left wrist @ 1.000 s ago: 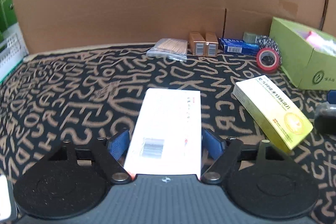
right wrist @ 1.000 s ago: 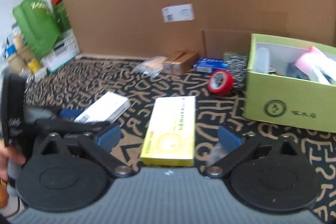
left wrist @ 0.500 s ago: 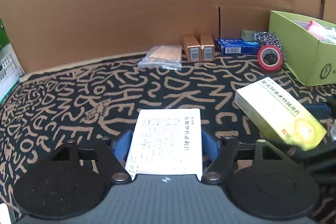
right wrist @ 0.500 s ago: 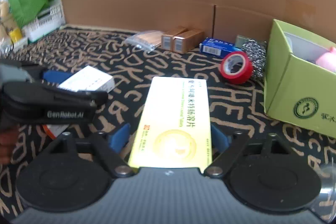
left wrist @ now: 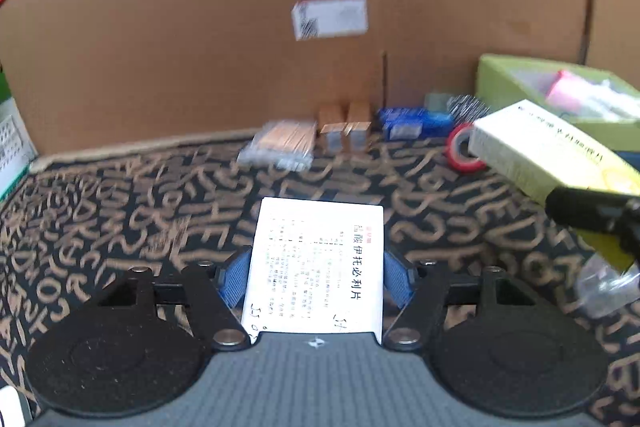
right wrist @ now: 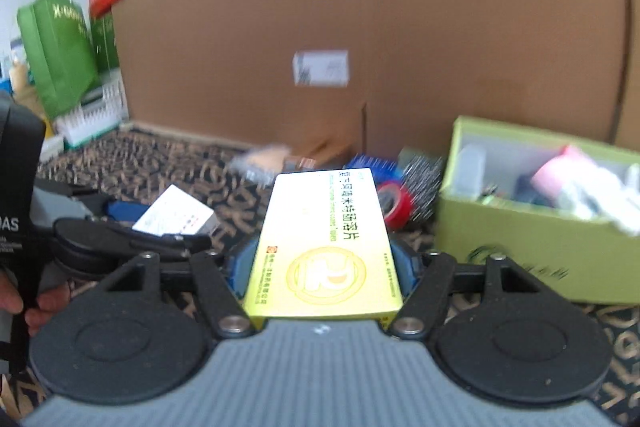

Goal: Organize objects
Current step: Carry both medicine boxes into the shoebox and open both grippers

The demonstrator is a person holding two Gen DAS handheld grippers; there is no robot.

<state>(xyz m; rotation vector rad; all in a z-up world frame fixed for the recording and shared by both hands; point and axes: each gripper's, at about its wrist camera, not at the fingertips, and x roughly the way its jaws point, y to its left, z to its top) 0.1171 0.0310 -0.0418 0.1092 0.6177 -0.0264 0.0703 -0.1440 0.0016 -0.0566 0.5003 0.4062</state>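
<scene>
- Left wrist view: the left gripper (left wrist: 316, 277) has its blue pads against both long sides of the flat white cardboard medicine box (left wrist: 318, 267); the jaws are closing on it, and the box looks lifted clear of the black mat with tan letter shapes (left wrist: 120, 195).
- Right wrist view: the right gripper (right wrist: 324, 267) clamps the long yellow cardboard medicine box (right wrist: 326, 243) by its sides, near end toward the camera, far end pointing at the open lime-green cardboard box (right wrist: 520, 247) on the right.
- The green box already holds a pink item and some white ones, so I judge it the likely destination for both cartons.
- To do this step well: keep each carton level, and carry the yellow one first, since it is nearer the green box. Bring the white one in afterwards so the two grippers do not collide over the opening.
- Lower each carton past the rim before releasing, choosing a free spot beside the pink item.
- The red tape roll (right wrist: 394, 205) and the steel scouring ball (right wrist: 424, 175) lie just left of the green box; pass above them.
- Writing: black Chinese characters run along the white box, with a small red mark above them. The yellow box carries Chinese characters and a round gold emblem. The green box bears a round dark logo. A white shipping label (left wrist: 330, 17) on the brown cardboard wall is too blurred to read.
</scene>
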